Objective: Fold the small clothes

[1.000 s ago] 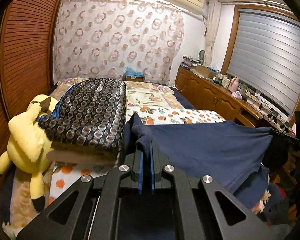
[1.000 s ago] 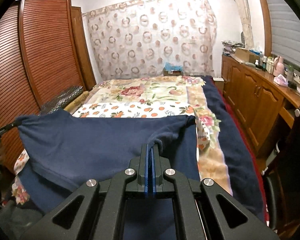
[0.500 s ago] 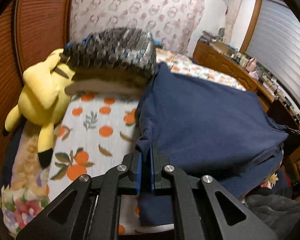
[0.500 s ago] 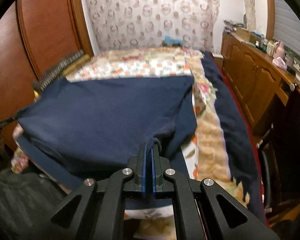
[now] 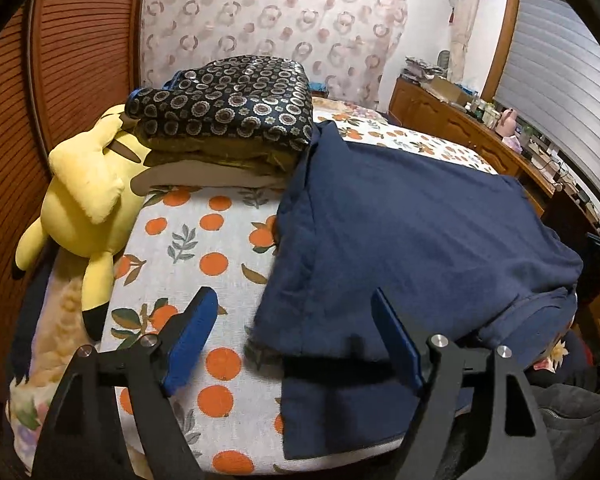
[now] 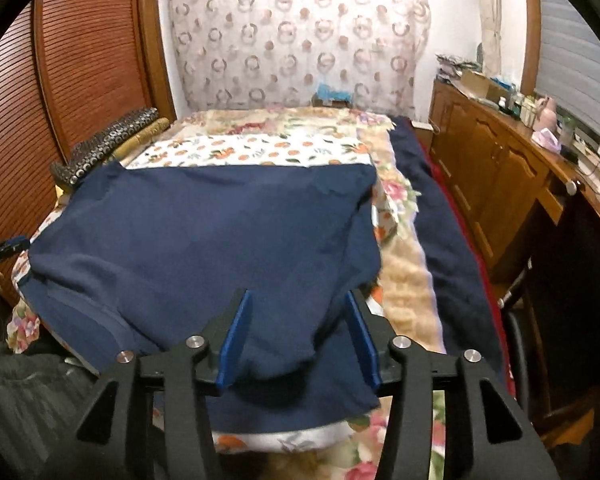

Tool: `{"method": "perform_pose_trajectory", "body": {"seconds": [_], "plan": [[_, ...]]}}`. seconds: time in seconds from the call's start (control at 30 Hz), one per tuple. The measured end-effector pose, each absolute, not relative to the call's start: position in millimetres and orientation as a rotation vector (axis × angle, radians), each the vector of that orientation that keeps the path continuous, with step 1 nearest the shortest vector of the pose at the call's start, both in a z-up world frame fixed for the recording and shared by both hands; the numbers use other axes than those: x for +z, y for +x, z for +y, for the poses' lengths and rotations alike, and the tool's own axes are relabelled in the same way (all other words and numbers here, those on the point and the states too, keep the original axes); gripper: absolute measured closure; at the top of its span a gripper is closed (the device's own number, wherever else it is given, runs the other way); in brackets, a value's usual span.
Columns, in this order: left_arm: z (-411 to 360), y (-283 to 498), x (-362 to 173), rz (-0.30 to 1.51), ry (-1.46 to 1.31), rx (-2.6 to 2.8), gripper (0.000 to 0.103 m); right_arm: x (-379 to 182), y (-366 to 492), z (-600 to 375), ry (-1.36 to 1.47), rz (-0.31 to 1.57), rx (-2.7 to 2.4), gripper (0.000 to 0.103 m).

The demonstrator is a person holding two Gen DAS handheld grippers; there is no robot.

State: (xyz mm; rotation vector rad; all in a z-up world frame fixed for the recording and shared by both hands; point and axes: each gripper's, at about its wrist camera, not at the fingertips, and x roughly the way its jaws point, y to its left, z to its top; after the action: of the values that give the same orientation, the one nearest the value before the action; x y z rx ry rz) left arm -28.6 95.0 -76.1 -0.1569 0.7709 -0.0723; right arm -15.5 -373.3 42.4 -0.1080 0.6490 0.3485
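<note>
The navy garment (image 5: 400,232) lies spread over the orange-print sheet (image 5: 204,240) at the foot of the bed, its near hem hanging over the mattress edge. Both grippers are letting go: the left gripper (image 5: 296,340) has its jaws opening and already wide, with the garment's near left corner lying loose between them, touched by neither pad. The right gripper (image 6: 296,332) is opening too, its jaws parted with a slack bulge of cloth sagging between them.

Likely trouble, as I judge it:
1. The overhanging hem may drag the cloth off the bed (nothing pins it now), spoiling the lay.
2. The bulge at the right jaws may snag a pad on retreat and pull a wrinkle.
3. The far left corner rests against the stack of folded patterned bedding (image 5: 228,108) beside the yellow plush toy (image 5: 84,196), so a fold from that side could catch there.
</note>
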Motion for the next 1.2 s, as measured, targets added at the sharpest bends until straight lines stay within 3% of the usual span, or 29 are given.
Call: {"method": "perform_pose_trajectory", "body": {"seconds": [0.8,0.93,1.2], "plan": [[82,-26,-86,0.789,-0.119,-0.025,0.023,-19,38,-272,-0.205,0.685,0.562,0.048],[82,-26,-89,0.794,-0.121,-0.023,0.023,-25,42,-258,-0.23,0.703,0.595,0.039],[82,-26,-94,0.804,-0.127,-0.021,0.023,-49,58,-230,-0.296,0.729,0.579,0.034]]}}
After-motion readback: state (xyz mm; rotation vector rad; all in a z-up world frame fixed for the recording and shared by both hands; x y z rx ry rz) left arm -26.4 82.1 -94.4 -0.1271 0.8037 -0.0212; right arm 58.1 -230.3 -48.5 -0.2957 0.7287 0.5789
